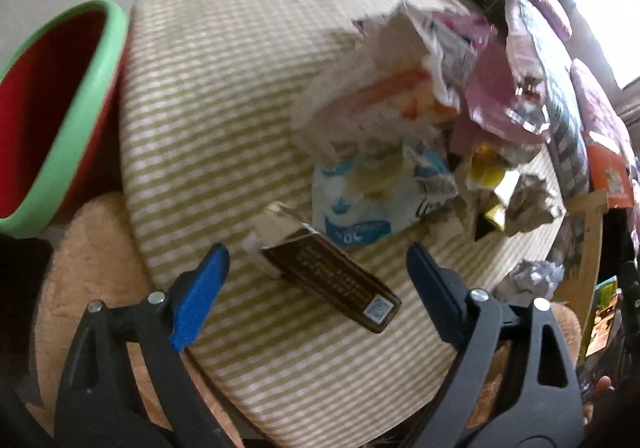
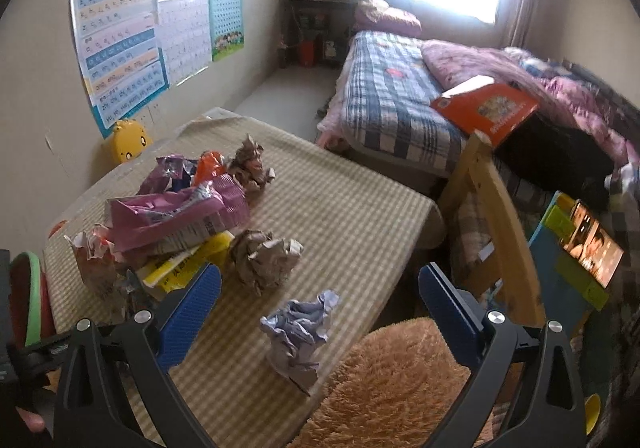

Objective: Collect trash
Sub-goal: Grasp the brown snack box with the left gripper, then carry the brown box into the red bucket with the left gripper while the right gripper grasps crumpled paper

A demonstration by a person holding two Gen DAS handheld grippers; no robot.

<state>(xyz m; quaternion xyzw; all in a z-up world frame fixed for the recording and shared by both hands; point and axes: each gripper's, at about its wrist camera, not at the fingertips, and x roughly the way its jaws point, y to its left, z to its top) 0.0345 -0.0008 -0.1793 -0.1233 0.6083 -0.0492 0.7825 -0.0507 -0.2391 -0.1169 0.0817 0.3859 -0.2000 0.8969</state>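
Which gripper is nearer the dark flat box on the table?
Left. The left gripper is open with the dark flat box between its fingers; the right gripper hovers open over the crumpled white paper.

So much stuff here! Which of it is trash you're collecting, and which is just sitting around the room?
For the job:
red bin with green rim
dark flat box
white crumpled paper
brown paper wad
pile of wrappers

Just lying about:
orange book
wall posters
yellow chick toy

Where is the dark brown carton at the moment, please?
Left wrist view: the dark brown carton lies on the striped tablecloth, between the open left gripper fingers.
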